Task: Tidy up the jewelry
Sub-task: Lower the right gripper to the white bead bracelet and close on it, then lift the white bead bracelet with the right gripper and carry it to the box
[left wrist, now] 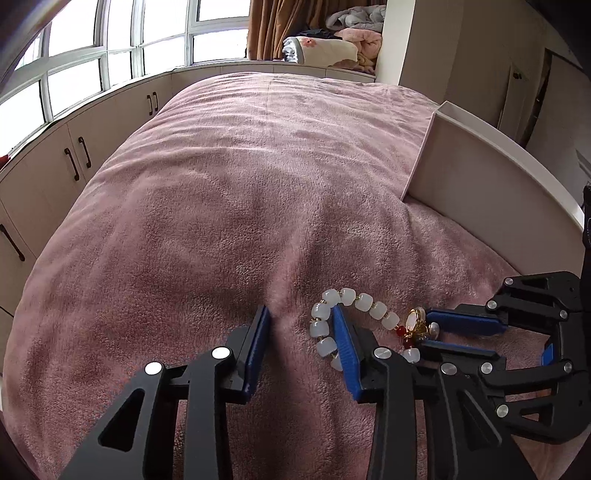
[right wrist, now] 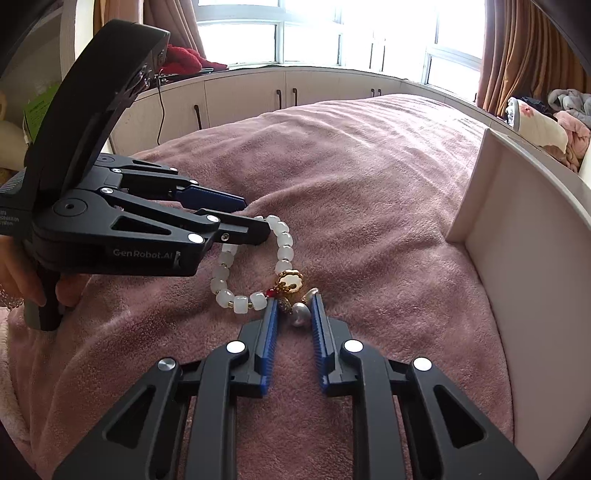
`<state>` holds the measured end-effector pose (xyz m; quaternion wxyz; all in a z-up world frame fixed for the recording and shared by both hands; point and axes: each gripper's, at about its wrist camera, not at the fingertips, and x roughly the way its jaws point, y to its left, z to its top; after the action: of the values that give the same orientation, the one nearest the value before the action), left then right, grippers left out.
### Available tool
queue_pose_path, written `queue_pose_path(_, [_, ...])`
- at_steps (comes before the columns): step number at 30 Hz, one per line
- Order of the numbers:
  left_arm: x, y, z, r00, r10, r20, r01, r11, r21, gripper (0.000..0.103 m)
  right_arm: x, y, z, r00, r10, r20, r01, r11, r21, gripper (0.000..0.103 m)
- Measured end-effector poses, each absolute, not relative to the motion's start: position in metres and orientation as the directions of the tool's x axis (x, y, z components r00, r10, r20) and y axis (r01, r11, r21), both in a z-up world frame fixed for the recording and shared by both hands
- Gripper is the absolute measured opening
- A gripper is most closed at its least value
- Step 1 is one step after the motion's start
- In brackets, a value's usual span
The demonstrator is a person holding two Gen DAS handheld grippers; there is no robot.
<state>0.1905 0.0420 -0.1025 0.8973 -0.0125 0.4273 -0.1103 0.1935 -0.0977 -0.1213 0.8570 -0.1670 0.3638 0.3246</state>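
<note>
Right wrist view: a white bead bracelet (right wrist: 255, 266) lies on the pink blanket (right wrist: 369, 192) of the bed, near a white box (right wrist: 491, 236). The right tongs (right wrist: 294, 306) are nearly pressed together around its pearl charm (right wrist: 300, 314), though I cannot tell if the pads squeeze it. The left tongs (left wrist: 301, 317) are spread part way, one finger (left wrist: 345, 343) inside the loop, the other outside on the blanket.

Bright daylight via windows (right wrist: 310, 33), blown out; fisheye edges warped.
</note>
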Motion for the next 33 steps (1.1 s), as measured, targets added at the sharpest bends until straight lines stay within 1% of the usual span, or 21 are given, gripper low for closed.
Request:
queue_pose_path(4, [0.190, 0.055, -0.098, 0.603, -0.251, -0.757, 0.160, 0.968, -0.193, 0.024, 0.190, -0.100, -0.115, 0.532, 0.444, -0.721, -0.678, 0.734, -0.048, 0.018])
queue_pose_path(5, [0.189, 0.057, -0.096, 0.606, -0.256, -0.753, 0.156, 0.967, -0.202, 0.023, 0.188, -0.102, -0.113, 0.536, 0.447, -0.716, -0.677, 0.734, -0.048, 0.018])
queue_pose_path(9, [0.180, 0.061, -0.085, 0.621, -0.249, -0.743, 0.147, 0.968, -0.202, 0.011, 0.183, -0.105, -0.102, 0.553, 0.457, -0.697, -0.672, 0.739, -0.049, 0.018])
queue_pose_path(14, [0.167, 0.062, -0.074, 0.632, -0.249, -0.734, 0.146, 0.968, -0.202, 0.011, 0.173, -0.111, -0.089, 0.578, 0.459, -0.674, -0.661, 0.748, -0.058, 0.018])
queue_pose_path(15, [0.167, 0.059, -0.073, 0.629, -0.246, -0.737, 0.153, 0.969, -0.193, 0.014, 0.171, -0.114, -0.086, 0.584, 0.459, -0.669, -0.658, 0.750, -0.059, 0.018])
queue_pose_path(17, [0.166, 0.050, -0.072, 0.630, -0.240, -0.738, 0.171, 0.971, -0.169, 0.026, 0.168, -0.117, -0.081, 0.593, 0.461, -0.660, -0.654, 0.754, -0.060, 0.018])
queue_pose_path(18, [0.165, 0.045, -0.072, 0.633, -0.230, -0.739, 0.180, 0.972, -0.149, 0.036, 0.166, -0.120, -0.079, 0.596, 0.462, -0.657, -0.652, 0.756, -0.059, 0.018])
queue_pose_path(19, [0.166, 0.039, -0.073, 0.638, -0.205, -0.742, 0.183, 0.977, -0.113, 0.043, 0.163, -0.121, -0.077, 0.599, 0.462, -0.654, -0.649, 0.758, -0.059, 0.018])
queue_pose_path(22, [0.176, 0.024, -0.088, 0.610, -0.124, -0.782, 0.189, 0.982, -0.009, 0.044, 0.159, -0.126, -0.073, 0.606, 0.462, -0.647, -0.643, 0.763, -0.057, 0.018])
queue_pose_path(24, [0.180, 0.023, -0.100, 0.584, -0.119, -0.803, 0.198, 0.980, -0.001, 0.044, 0.157, -0.129, -0.070, 0.609, 0.464, -0.643, -0.639, 0.767, -0.052, 0.018])
queue_pose_path(26, [0.181, 0.022, -0.104, 0.590, -0.117, -0.799, 0.209, 0.978, 0.011, 0.041, 0.157, -0.131, -0.068, 0.613, 0.464, -0.640, -0.633, 0.772, -0.047, 0.018])
queue_pose_path(27, [0.180, 0.023, -0.103, 0.592, -0.121, -0.797, 0.213, 0.977, 0.010, 0.038, 0.158, -0.132, -0.067, 0.615, 0.463, -0.639, -0.630, 0.776, -0.044, 0.018])
queue_pose_path(29, [0.180, 0.027, -0.102, 0.594, -0.110, -0.797, 0.201, 0.979, 0.014, 0.026, 0.159, -0.134, -0.067, 0.617, 0.458, -0.640, -0.623, 0.782, -0.040, 0.018])
queue_pose_path(30, [0.181, 0.032, -0.101, 0.590, -0.109, -0.800, 0.188, 0.982, 0.006, 0.019, 0.160, -0.135, -0.067, 0.616, 0.457, -0.641, -0.620, 0.784, -0.037, 0.018])
queue_pose_path(33, [0.183, 0.049, -0.100, 0.584, -0.147, -0.798, 0.144, 0.987, -0.077, 0.016, 0.163, -0.135, -0.067, 0.617, 0.454, -0.643, -0.615, 0.788, -0.034, 0.018])
